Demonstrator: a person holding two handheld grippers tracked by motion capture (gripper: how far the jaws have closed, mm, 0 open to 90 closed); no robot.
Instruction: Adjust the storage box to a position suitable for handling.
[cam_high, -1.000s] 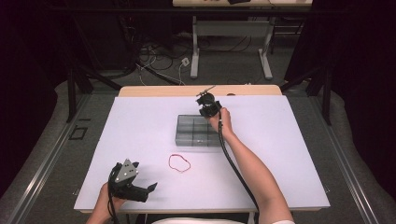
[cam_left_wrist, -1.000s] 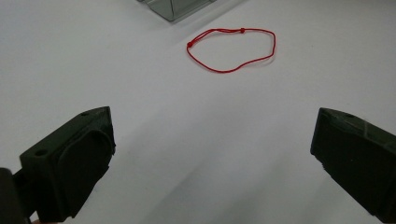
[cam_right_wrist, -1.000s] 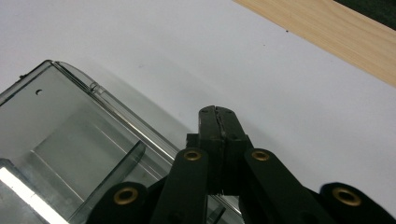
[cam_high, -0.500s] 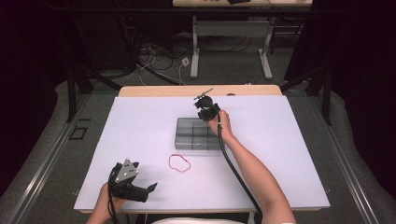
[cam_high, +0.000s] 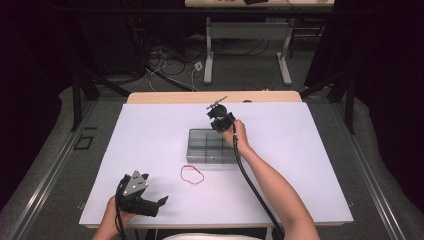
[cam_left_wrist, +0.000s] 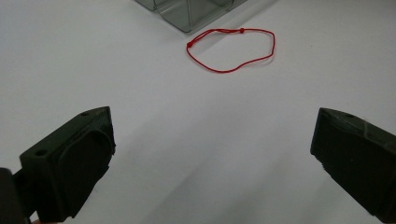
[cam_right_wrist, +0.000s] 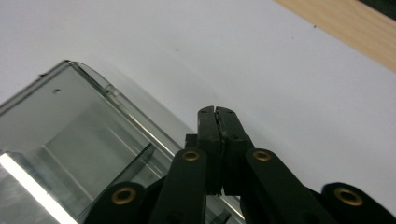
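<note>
R gripper (cam_high: 218, 116) over far edge of clear compartment box (cam_high: 212, 146), jaws pressed together, nothing between them. Box at table (cam_high: 300, 150) centre. L gripper (cam_high: 150, 205) near front-left table edge, jaws spread wide, empty, aimed twd red string loop (cam_high: 192, 174). Loop flat on table, just beside box near side, not touching.

Cord loop (cam_high: 192, 174) on table (cam_high: 310, 150), just before compartment box (cam_high: 212, 146).
</note>
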